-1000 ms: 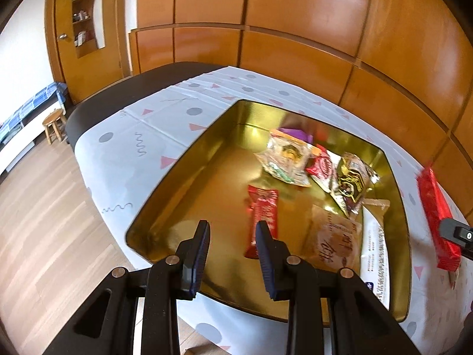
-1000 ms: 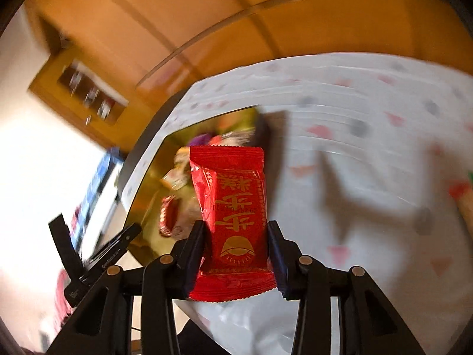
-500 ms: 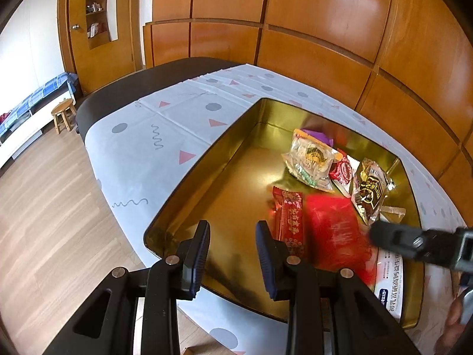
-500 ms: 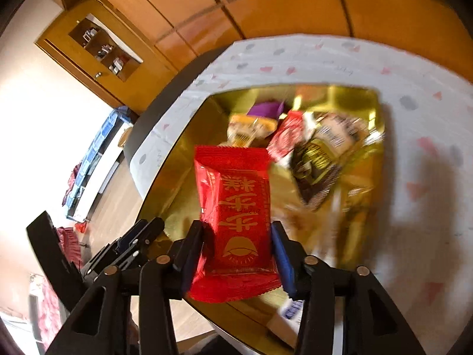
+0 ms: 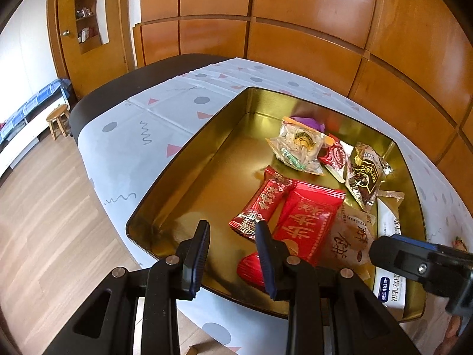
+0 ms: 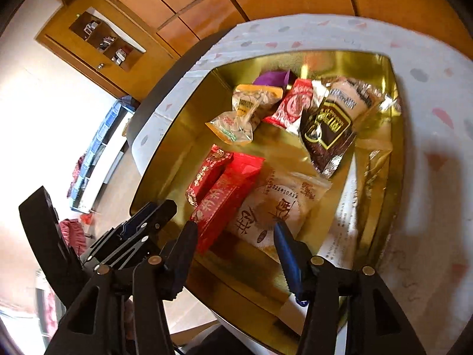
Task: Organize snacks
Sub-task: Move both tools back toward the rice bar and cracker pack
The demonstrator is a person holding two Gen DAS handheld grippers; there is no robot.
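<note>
the big red packet [image 6: 227, 195] lies in the gold tin [image 6: 396, 159] on the bench, just ahead of the right gripper [image 6: 236, 242], its long axis running away up-right. the jaws have just been opening and hold nothing, though the near end may touch one finger. the left gripper [image 5: 233, 254] hovers nearby, part open and empty.

left wrist: near, steeply down | right wrist: same | shared: gold tray [image 5: 189, 162] [image 6: 189, 136]
</note>
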